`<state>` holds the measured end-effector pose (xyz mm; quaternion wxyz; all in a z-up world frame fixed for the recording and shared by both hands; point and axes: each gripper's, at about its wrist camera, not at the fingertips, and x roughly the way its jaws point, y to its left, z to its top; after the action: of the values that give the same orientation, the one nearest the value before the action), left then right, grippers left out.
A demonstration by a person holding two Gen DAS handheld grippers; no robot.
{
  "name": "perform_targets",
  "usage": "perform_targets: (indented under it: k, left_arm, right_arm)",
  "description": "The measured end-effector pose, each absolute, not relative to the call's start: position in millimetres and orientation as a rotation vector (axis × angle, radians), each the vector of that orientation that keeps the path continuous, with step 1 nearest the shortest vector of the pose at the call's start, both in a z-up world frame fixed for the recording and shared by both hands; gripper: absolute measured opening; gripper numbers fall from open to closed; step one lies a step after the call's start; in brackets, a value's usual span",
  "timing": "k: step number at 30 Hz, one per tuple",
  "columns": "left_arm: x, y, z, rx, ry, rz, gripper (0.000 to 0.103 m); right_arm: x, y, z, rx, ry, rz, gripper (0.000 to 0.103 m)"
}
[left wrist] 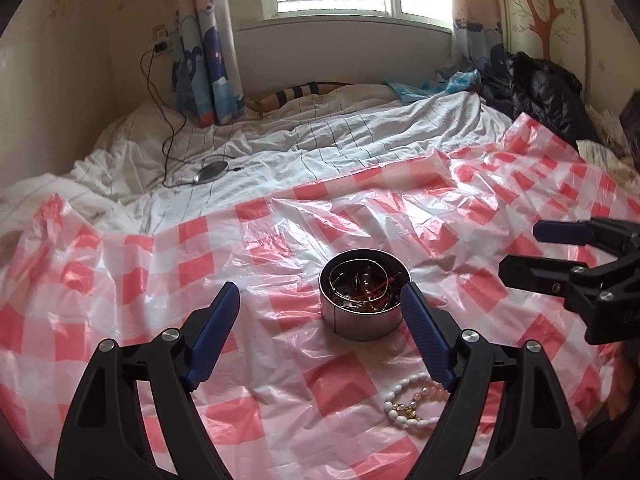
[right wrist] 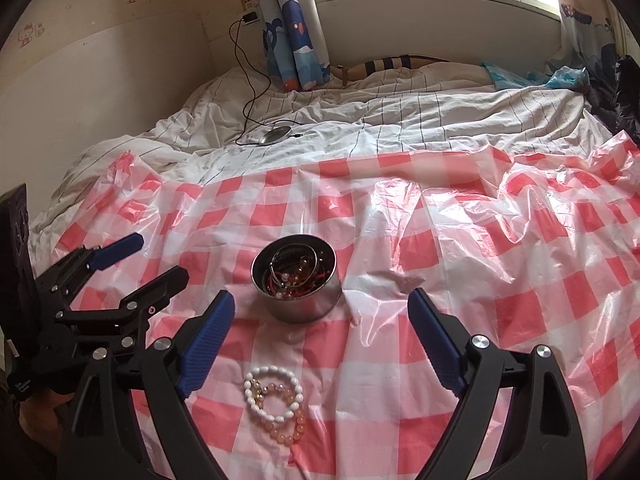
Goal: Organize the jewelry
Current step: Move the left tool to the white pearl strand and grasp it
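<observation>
A round metal tin (left wrist: pixel 366 322) (right wrist: pixel 304 308) full of tangled jewelry sits on the red-and-white checked plastic sheet (left wrist: pixel 160 264) (right wrist: pixel 500 260). A white bead bracelet (right wrist: pixel 276 394) and a pink bead bracelet (right wrist: pixel 286 426) lie together on the sheet in front of the tin; they also show in the left wrist view (left wrist: pixel 414 402). My left gripper (left wrist: pixel 320 304) (right wrist: pixel 160 256) is open and empty, left of the tin. My right gripper (right wrist: pixel 322 312) (left wrist: pixel 520 248) is open and empty, above the bracelets.
The sheet covers a bed with a rumpled white striped duvet (left wrist: pixel 320 136) (right wrist: pixel 400 120). A charger cable and a round silver disc (left wrist: pixel 210 171) (right wrist: pixel 276 135) lie on the duvet. A dark jacket (left wrist: pixel 540 88) lies at the far right. Curtains and a window stand behind.
</observation>
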<state>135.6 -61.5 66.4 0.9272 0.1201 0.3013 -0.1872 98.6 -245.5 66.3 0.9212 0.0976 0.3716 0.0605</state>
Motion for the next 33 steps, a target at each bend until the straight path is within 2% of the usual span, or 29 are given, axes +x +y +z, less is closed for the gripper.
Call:
perform_targets:
  k: [14, 22, 33]
  left_arm:
    - [120, -76, 65, 0.37, 0.574, -0.41, 0.08]
    - [143, -67, 19, 0.122, 0.936, -0.685, 0.08]
    - [138, -92, -38, 0.153, 1.045, -0.694, 0.08]
  right_arm:
    - [95, -237, 61, 0.156, 0.798, 0.14, 0.09]
    - [89, -250, 49, 0.122, 0.831, 0.094, 0.09]
    - [78, -265, 54, 0.148, 0.821, 0.085, 0.091]
